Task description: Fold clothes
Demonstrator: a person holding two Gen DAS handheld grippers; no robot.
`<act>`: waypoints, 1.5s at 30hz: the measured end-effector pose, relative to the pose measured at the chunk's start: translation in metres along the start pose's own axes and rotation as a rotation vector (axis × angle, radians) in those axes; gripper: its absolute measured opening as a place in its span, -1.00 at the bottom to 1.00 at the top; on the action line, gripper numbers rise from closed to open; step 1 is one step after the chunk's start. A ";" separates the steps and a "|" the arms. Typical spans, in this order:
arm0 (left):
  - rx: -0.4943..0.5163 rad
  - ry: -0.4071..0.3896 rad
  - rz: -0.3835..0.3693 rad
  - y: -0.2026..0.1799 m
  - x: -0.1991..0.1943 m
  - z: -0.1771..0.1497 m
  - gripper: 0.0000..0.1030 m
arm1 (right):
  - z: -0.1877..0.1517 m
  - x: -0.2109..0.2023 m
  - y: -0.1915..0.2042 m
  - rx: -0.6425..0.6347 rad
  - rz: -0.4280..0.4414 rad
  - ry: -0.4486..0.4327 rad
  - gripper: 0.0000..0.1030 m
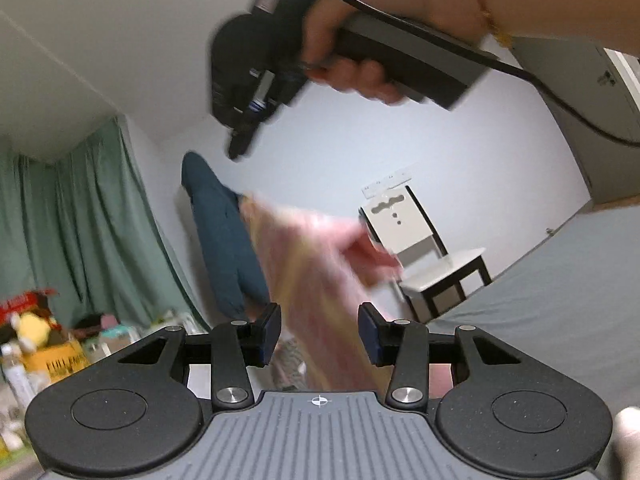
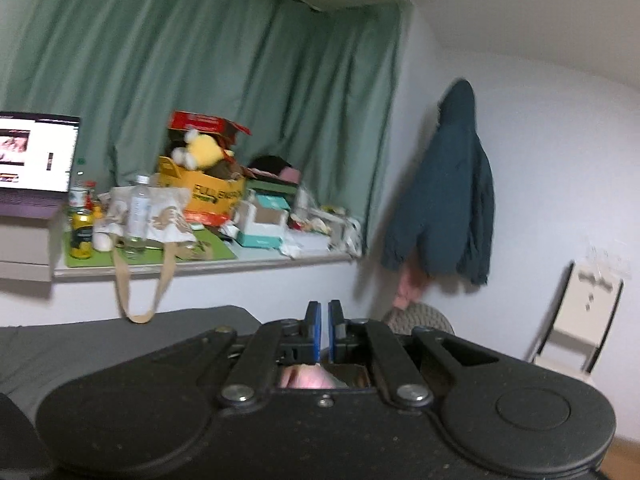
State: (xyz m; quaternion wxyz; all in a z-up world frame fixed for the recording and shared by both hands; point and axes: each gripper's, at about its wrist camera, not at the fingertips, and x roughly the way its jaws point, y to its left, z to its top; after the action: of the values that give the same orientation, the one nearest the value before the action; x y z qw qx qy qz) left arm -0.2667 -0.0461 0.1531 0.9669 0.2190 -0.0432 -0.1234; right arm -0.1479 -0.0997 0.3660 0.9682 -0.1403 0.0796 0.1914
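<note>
A pink and yellow striped cloth [image 1: 312,264], blurred by motion, rises from between the pads of my left gripper [image 1: 319,330], which is shut on a bunched part of it. My right gripper [image 1: 236,152], held in a person's hand, hangs above the cloth's top corner and points down. No link between its tip and the cloth shows. In the right wrist view the right gripper [image 2: 324,316] is shut, with nothing visible between its pads. A patch of pink cloth [image 2: 304,378] shows below its fingers.
A grey bed [image 1: 540,300] stretches to the right. A white chair [image 1: 424,248] stands against the wall, and a dark blue jacket [image 2: 444,200] hangs over a woven basket [image 2: 420,318]. A cluttered shelf [image 2: 200,256] with a laptop [image 2: 36,156] runs under green curtains.
</note>
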 end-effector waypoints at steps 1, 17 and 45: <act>-0.014 0.018 0.004 -0.002 -0.002 0.000 -0.15 | 0.003 0.001 0.005 -0.015 0.018 0.005 -0.92; -0.093 0.289 -0.167 0.064 0.016 -0.054 0.70 | -0.224 0.018 -0.042 0.682 0.135 0.748 0.20; -0.008 0.289 -0.229 0.031 0.005 -0.040 0.71 | -0.204 0.031 -0.075 1.068 0.029 0.447 -0.70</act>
State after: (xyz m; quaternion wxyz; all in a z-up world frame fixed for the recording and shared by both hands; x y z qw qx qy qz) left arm -0.2496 -0.0040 0.1309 0.9436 0.2338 0.1218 -0.2002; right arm -0.1106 -0.2175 0.1839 0.8616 0.3320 0.3696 0.1037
